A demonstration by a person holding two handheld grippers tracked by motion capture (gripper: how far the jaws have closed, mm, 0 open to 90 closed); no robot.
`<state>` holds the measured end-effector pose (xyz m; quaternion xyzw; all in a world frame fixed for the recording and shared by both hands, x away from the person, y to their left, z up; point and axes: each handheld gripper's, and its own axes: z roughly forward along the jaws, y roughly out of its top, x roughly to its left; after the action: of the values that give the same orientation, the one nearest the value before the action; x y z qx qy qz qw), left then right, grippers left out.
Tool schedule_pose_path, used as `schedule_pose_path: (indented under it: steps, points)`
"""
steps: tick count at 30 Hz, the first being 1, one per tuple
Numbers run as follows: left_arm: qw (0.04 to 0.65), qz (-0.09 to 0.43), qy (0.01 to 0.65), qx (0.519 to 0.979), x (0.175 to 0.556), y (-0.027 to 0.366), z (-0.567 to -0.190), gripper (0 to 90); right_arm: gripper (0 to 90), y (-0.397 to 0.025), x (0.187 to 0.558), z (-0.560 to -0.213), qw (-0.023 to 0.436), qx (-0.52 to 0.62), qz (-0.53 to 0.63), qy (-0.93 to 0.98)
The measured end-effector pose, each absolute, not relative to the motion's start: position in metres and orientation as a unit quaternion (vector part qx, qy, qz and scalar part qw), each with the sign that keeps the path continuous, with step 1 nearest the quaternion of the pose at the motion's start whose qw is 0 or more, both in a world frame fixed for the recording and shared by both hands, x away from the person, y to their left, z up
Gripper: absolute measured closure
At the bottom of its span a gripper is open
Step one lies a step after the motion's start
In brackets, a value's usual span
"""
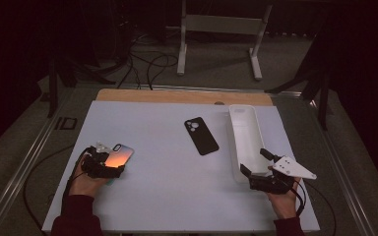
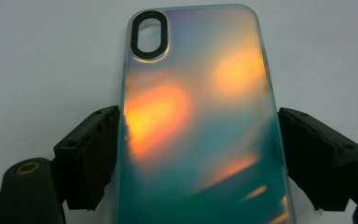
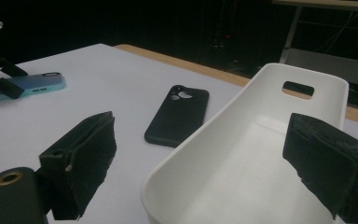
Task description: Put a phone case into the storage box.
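No brand, label or readable writing shows on any item.

Left gripper [image 1: 109, 169]: positioned at the near left of the table [image 1: 152, 196], held by the left hand [image 1: 86, 182], whose forearm enters from the bottom edge in a dark red sleeve [image 1: 76, 216]. In the left gripper view the two black jaws stand on either long side of the iridescent phone case [image 2: 200, 121]. The left jaw meets the case edge and the right jaw sits against the opposite edge, so the gripper is closed on the case across its width. The case lies flat on the white surface, back upward, with the black-rimmed camera opening [image 2: 149, 35] at its far end. Its lower end is cut off by the bottom of the view. In the high view the case [image 1: 119, 156] shows orange, partly covered by the gripper.

Right gripper [image 1: 255, 169]: positioned at the near right, held by the right hand [image 1: 283, 196], with a grey three-cornered plate [image 1: 293, 168] on top. Its jaws are spread wide, one either side of the near end of the white tray [image 1: 234, 142]; they grip nothing. In the right gripper view the tray wall [image 3: 205, 135] runs between the jaws, and the handle slot [image 3: 298, 88] shows at the far end.

A black phone case [image 1: 201, 135] lies flat, back upward, between the iridescent case and the tray, apart from both. The background beyond the table is too dark to make out.
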<state>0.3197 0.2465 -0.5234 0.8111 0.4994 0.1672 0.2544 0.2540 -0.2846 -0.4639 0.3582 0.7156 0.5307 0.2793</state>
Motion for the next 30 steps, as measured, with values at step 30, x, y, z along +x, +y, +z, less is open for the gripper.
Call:
schedule_pose_path:
  steps: [30]
  points:
    - [0.344,0.222,0.455,0.791,0.307,0.221,-0.478,16.8,8.8,-0.285,0.258,-0.461,0.266,0.368,0.527,0.718]
